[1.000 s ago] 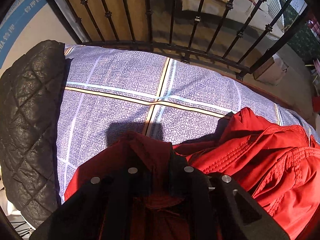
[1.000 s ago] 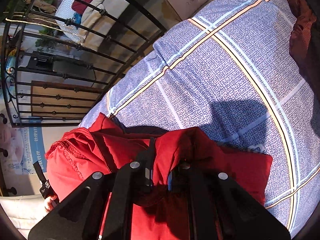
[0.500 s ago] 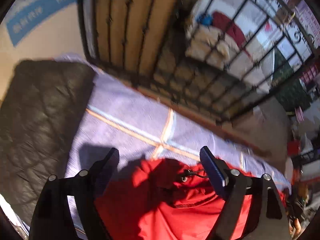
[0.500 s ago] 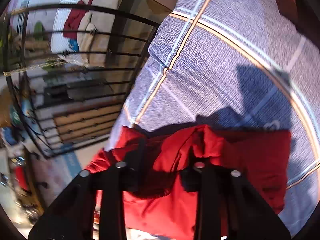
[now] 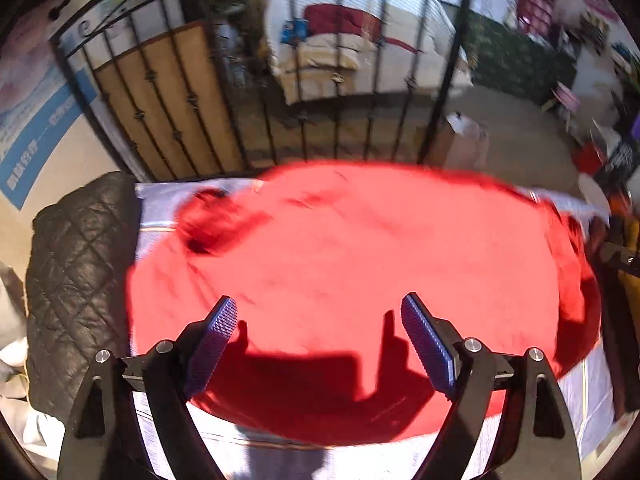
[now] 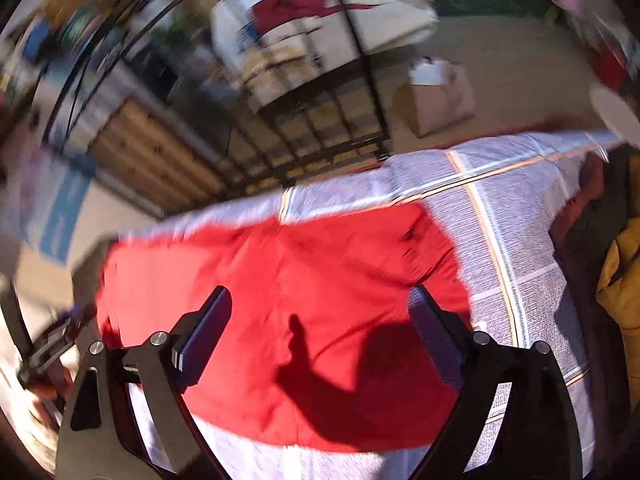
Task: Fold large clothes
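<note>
Left wrist view: left gripper is hanging above the bed with jaws spread wide, nothing between the 2 blue ribbed pads. Red garment is lying spread over the checked bedsheet, blurred at its edges, with the gripper's shadow falling on its near part. Black quilted jacket is sitting just beside the red garment at the frame's left. Black iron railing is standing beyond the bed, with a cardboard box on the floor behind it.

Right wrist view: right gripper is hovering over the same red garment, jaws opening and already wide, nothing between them, pads clear of the cloth. Garment is lying on the bedsheet, taking up the frame's left and middle. Mustard-yellow clothing is sitting at the right edge, apart from the red garment. Frame is heavily blurred, so folds and seams are not readable.
</note>
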